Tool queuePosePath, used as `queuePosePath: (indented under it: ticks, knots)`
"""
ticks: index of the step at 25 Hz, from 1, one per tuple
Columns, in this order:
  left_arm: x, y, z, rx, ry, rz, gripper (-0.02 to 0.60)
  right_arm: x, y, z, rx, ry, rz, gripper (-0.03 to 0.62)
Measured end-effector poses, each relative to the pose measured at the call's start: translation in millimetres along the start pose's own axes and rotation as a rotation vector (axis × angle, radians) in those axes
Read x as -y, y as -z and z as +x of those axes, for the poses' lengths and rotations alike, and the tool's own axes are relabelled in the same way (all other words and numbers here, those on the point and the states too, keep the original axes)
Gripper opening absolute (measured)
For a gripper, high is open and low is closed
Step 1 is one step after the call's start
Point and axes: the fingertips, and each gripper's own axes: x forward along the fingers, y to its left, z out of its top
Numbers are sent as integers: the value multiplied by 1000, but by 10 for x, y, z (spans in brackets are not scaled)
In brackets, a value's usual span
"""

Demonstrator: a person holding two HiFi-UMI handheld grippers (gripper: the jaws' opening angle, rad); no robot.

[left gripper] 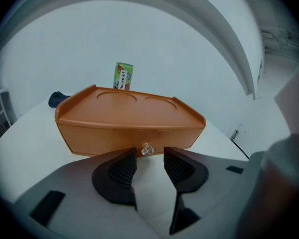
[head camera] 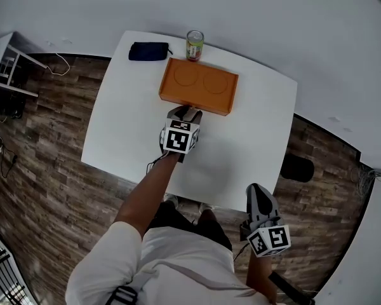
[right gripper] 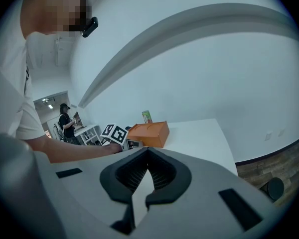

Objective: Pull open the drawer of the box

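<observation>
We start from our left gripper (left gripper: 150, 158). Its jaws stand apart with nothing between the pads, so it is open and empty. Straight ahead of the tips, in line with the gap and not yet inside it, sits the small clear knob (left gripper: 147, 149) of the drawer (left gripper: 114, 139). The drawer is closed, flush in the front of the orange box (left gripper: 129, 118).

The box lies on the white table (left gripper: 20, 153) with its long side across the line of the gripper and the drawer front facing us. In our judgement the pull must therefore go straight back toward us.

Our right gripper (right gripper: 148, 153) is closed on nothing. In the head view it hangs near the table's near edge, well apart from the box. The left one is clearly the nearer, and it needs only a short advance so that the knob comes between the pads.
</observation>
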Motion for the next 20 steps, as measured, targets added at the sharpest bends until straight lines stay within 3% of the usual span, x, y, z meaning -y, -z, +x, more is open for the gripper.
queuePosePath:
  ticks: [9,20]
  knots:
    - [-34,-16,13,9,-40,-11,89,5,18,29,1,5,10,0]
    - [5,50,-73,-1,-50,-22,81,-40,12,37,-6,-18,-4,0]
